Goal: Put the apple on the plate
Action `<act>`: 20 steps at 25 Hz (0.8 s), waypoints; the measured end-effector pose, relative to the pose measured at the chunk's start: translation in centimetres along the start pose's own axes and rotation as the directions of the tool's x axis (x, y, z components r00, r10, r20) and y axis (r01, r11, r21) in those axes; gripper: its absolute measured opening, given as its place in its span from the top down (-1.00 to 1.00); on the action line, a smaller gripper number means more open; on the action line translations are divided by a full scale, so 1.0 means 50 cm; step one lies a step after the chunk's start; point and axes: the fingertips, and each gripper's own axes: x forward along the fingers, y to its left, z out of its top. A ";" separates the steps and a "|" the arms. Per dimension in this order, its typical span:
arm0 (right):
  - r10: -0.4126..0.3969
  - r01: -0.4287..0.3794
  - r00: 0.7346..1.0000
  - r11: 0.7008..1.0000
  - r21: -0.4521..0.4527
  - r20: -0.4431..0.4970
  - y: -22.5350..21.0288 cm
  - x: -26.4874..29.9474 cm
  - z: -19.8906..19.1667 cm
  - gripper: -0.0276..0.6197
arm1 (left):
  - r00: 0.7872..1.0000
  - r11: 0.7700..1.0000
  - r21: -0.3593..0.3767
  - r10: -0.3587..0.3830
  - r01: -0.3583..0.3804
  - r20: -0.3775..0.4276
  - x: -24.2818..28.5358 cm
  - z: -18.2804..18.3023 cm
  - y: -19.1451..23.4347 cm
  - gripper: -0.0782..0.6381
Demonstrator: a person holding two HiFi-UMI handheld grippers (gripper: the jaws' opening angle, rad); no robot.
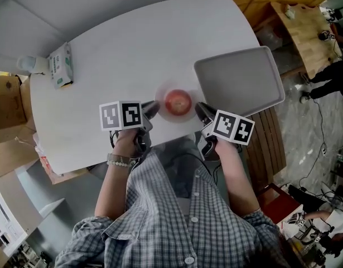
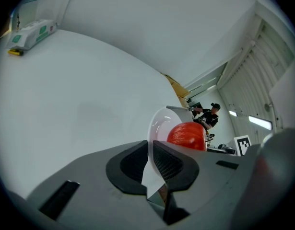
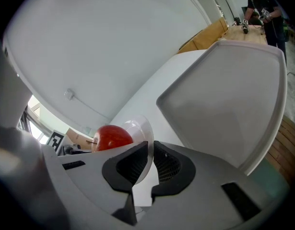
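- White surface [image 1: 104, 54] fills the middle of the room, with a tray [image 1: 238, 80] on the right.
- The apple [image 1: 178, 101] already sits on the plate [image 1: 165, 114], near the person.
- The left hand-held gripper [image 1: 153, 108] and right hand-held gripper [image 1: 200, 110] each pinch the plate's rim.
- I think both should move together and keep the plate flat, or the apple may roll.
- The apple is round, with no long side; its stem points up.

White table [image 1: 132, 43] with rounded corners, centre and upper left of the head view. Light wooden table [image 1: 302, 29], upper right corner. Cardboard boxes [image 1: 5, 102], left edge. Grey mottled floor [image 1: 305, 127], right side. Dark slatted wooden stand [image 1: 271, 144], right of centre. Plain white wall [image 2: 152, 18], top of the left gripper view; lit strip lights [image 2: 259, 122], at its right.
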 end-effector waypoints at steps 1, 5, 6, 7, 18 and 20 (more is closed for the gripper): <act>-0.001 0.001 1.000 1.000 0.003 0.006 -0.007 -0.008 0.009 0.76 | 1.000 1.000 0.008 -0.006 0.006 -0.002 0.006 0.004 -0.013 0.67; -0.016 0.016 0.999 1.000 0.020 0.031 -0.044 -0.039 0.045 0.76 | 1.000 0.999 0.038 -0.024 0.025 -0.014 0.041 0.018 -0.065 0.67; -0.021 0.020 0.999 1.000 0.024 0.037 -0.055 -0.046 0.053 0.76 | 0.999 0.999 0.046 -0.029 0.029 -0.018 0.051 0.020 -0.078 0.67; -0.026 0.024 0.999 0.999 0.028 0.042 -0.066 -0.053 0.062 0.76 | 0.999 0.998 0.053 -0.032 0.034 -0.023 0.062 0.022 -0.090 0.67; -0.090 0.085 0.993 0.994 0.069 0.072 -0.190 -0.109 0.129 0.76 | 0.994 0.993 0.101 -0.049 0.059 -0.096 0.189 0.031 -0.187 0.67; -0.099 0.093 0.992 0.993 0.072 0.073 -0.210 -0.115 0.139 0.76 | 0.993 0.992 0.110 -0.046 0.058 -0.107 0.209 0.031 -0.200 0.67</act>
